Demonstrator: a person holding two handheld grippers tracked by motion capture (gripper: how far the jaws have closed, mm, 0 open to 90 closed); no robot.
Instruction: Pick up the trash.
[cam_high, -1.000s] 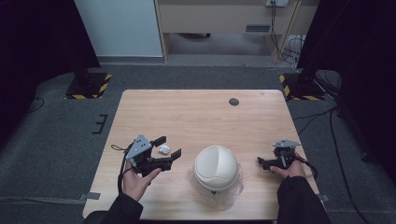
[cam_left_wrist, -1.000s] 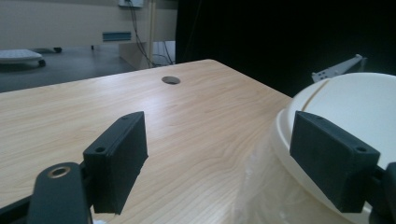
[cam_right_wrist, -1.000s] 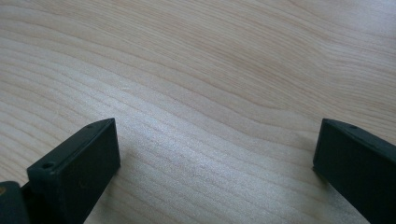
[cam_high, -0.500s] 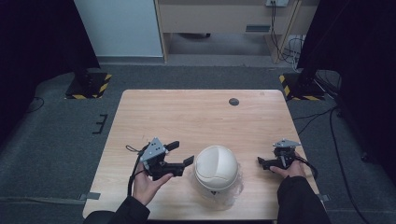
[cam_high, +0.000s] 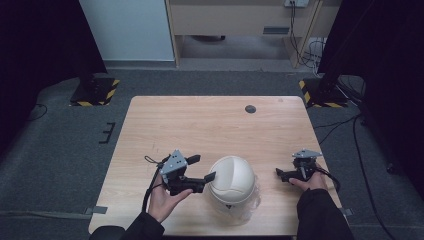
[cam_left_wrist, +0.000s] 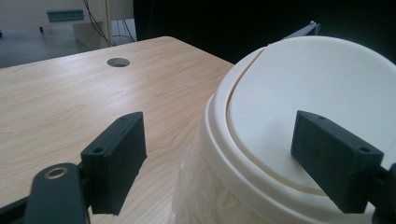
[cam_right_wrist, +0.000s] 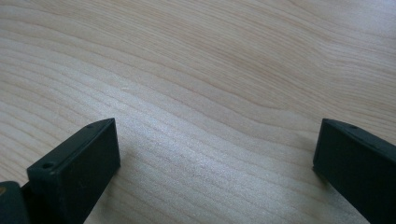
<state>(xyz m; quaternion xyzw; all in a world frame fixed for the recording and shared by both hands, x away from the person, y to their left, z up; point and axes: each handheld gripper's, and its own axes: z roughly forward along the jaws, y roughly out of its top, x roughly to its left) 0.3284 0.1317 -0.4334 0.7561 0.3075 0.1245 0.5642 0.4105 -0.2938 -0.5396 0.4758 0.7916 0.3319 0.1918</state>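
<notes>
A white domed bin (cam_high: 232, 180) with a swing lid and a clear liner stands near the front edge of the wooden table (cam_high: 210, 125). My left gripper (cam_high: 203, 167) is open at the bin's left side. In the left gripper view the bin (cam_left_wrist: 317, 93) looms close. One jaw of the left gripper (cam_left_wrist: 226, 154) hangs over the lid and the other over bare table, with nothing gripped. My right gripper (cam_high: 286, 172) rests low on the table to the right of the bin. In its own view the right gripper (cam_right_wrist: 215, 163) is open over bare wood.
A dark round cable hole (cam_high: 250, 109) sits in the table's far right part, also seen as a hole (cam_left_wrist: 118, 62) in the left gripper view. Grey carpet surrounds the table, with black stands and cables at both far corners.
The left gripper has moved right, up against the bin's side. A small white thing lay at its jaws one second ago; the jaws are empty now. The right gripper has stayed put.
</notes>
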